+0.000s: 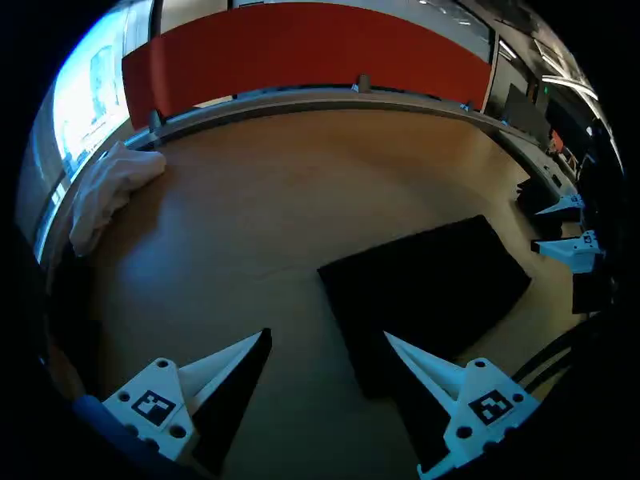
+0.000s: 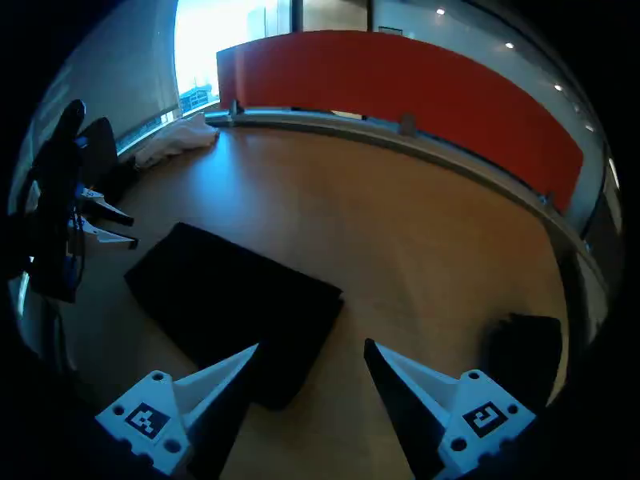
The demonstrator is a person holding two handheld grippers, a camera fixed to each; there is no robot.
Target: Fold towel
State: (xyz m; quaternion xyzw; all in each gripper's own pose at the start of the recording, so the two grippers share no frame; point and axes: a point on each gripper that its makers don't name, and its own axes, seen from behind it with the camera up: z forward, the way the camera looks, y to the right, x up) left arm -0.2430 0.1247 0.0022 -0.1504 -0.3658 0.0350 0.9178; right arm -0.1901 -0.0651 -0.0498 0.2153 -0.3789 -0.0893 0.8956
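— Towel [image 1: 424, 280]: where does it lie from the left gripper [image 1: 327, 332]?
— Dark and flat on the surface [image 1: 264, 200], ahead and to the right of its jaws, which are spread wide and hold nothing.
— And from the right gripper [image 2: 312, 344]?
— There the towel [image 2: 232, 304] lies ahead and left; jaws likewise spread, empty. Its long axis seems to run from one gripper toward the other, neither clearly nearer.
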